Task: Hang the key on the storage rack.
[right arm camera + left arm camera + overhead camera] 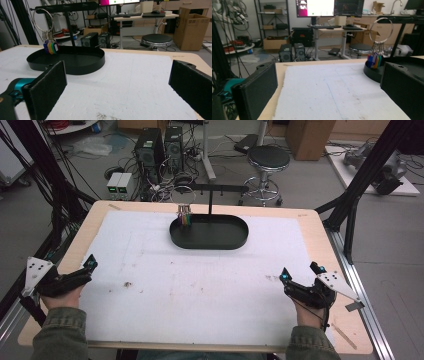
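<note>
At the near corners of the white mat (200, 285), my left gripper (91, 263) and right gripper (300, 271) rest on the table (320, 227), well apart, each with jaws spread wide and holding nothing. Beyond them, at the mat's far middle, stands a black oval tray (210, 239) with a T-stand (210, 190); a ring (42, 16) of coloured tags (50, 47) hangs from its left arm over the tray.

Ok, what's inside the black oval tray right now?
The black oval tray holds the foot of a T-shaped stand. A key ring hangs from its bar, its coloured tags dangling at the tray's left end. The near wall hides part of the floor.
</note>
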A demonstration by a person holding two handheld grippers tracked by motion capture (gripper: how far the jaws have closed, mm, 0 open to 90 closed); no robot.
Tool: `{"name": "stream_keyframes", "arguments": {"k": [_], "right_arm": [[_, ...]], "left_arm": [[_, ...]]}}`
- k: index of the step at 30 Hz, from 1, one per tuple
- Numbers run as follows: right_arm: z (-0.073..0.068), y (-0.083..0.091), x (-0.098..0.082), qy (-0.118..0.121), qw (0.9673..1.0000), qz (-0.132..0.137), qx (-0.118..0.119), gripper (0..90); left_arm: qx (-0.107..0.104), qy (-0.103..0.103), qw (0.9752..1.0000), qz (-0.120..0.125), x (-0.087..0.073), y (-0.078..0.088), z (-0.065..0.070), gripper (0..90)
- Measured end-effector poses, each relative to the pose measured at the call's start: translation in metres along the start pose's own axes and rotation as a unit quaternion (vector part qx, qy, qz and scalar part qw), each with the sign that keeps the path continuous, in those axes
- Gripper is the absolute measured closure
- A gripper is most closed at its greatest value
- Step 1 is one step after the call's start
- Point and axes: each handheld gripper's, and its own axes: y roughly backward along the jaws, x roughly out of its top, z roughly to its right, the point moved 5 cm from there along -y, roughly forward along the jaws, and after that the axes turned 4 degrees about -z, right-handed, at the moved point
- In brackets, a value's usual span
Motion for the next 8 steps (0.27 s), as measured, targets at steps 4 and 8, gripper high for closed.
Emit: {"name": "stream_keyframes", "arguments": {"k": [4, 8], "right_arm": [[-0.0005, 0.0008, 0.0003, -0.002, 1.0, 0.002, -0.002, 0.5], [-0.0004, 0.0012, 0.0005, -0.003, 1.0, 0.003, -0.004, 0.5]], "left_arm": [[-0.006, 0.007, 0.9999, 0.006, 0.0, 0.0009, -0.0012, 1.7], [-0.012, 0.008, 0.9999, 0.005, -0.0002, 0.0003, 0.0002, 1.7]]}}
